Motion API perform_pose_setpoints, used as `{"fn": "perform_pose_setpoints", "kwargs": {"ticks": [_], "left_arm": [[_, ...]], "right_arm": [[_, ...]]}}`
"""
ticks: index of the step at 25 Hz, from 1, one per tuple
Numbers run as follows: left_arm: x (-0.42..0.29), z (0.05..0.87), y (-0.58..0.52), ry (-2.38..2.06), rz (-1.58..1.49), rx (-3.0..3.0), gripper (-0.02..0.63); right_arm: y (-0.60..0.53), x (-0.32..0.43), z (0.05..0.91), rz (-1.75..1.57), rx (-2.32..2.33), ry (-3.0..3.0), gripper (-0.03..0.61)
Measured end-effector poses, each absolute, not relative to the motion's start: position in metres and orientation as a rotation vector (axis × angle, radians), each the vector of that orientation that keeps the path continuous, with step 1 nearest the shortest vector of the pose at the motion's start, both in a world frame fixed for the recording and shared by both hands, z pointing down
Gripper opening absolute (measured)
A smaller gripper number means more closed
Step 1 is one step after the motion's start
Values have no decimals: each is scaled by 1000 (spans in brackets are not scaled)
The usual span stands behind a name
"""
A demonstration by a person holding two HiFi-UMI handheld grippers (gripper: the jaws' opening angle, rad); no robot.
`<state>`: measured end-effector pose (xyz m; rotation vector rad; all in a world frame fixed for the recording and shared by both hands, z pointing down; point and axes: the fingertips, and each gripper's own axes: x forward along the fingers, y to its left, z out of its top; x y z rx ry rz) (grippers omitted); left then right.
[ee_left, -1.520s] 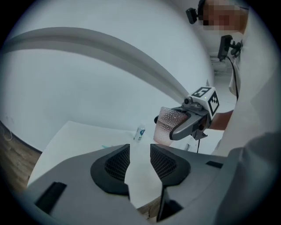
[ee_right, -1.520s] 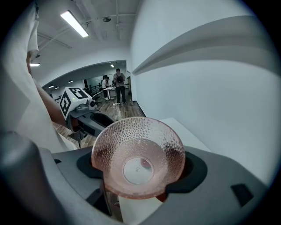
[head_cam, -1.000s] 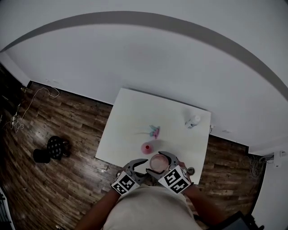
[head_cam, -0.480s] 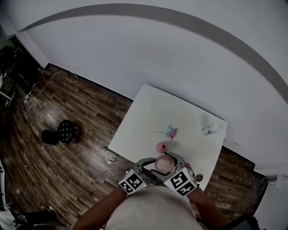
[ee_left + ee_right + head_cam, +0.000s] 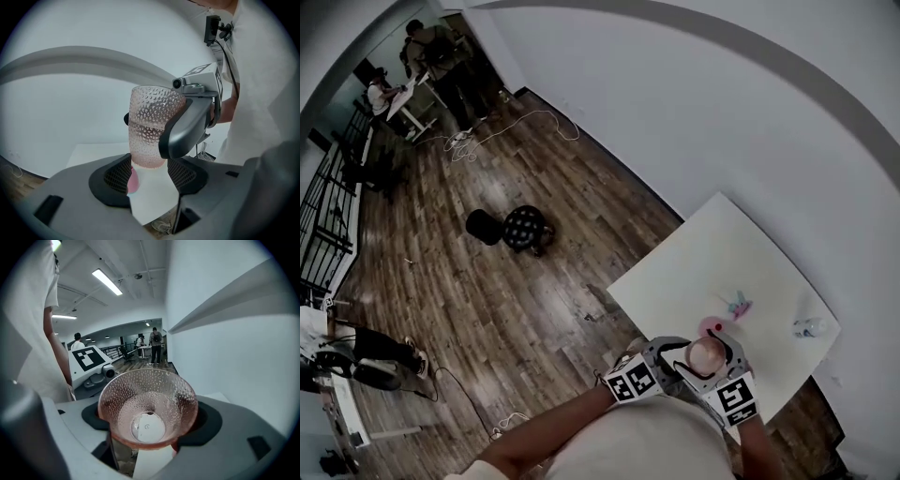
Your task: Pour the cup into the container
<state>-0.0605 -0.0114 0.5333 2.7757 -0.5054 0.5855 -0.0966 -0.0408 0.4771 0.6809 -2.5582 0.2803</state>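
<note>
Right now the right gripper [image 5: 151, 423] clasps the upright pink cup [image 5: 147, 401] above the table [image 5: 712, 267]; beside the cup, the left gripper [image 5: 149, 180] gapes, grasping nothing.

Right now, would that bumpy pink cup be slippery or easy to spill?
Probably not slippery: the cup has a dimpled wall, clamped by the right hand-held gripper. Likely light: it looks thin and see-through. A liquid line seems to show, so tilting may spill.

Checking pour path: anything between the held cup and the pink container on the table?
Nothing. Left gripper view: the pink container shows right under the cup, no object between them.
</note>
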Motion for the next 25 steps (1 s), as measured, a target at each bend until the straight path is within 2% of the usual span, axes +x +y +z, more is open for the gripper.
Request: {"fn": "perform_pose_setpoints", "kwargs": {"ticks": [13, 19, 25], "left_arm": [[-76, 529, -3, -740, 604, 2678, 236], [-72, 498, -5, -802, 609, 2647, 239], [-75, 522, -9, -881, 639, 2618, 241]], "right_arm": [[-23, -117, 471, 209, 386, -2673, 396], [-18, -116, 442, 147, 252, -2677, 396], [-23, -101, 459, 125, 210, -2687, 396]]}}
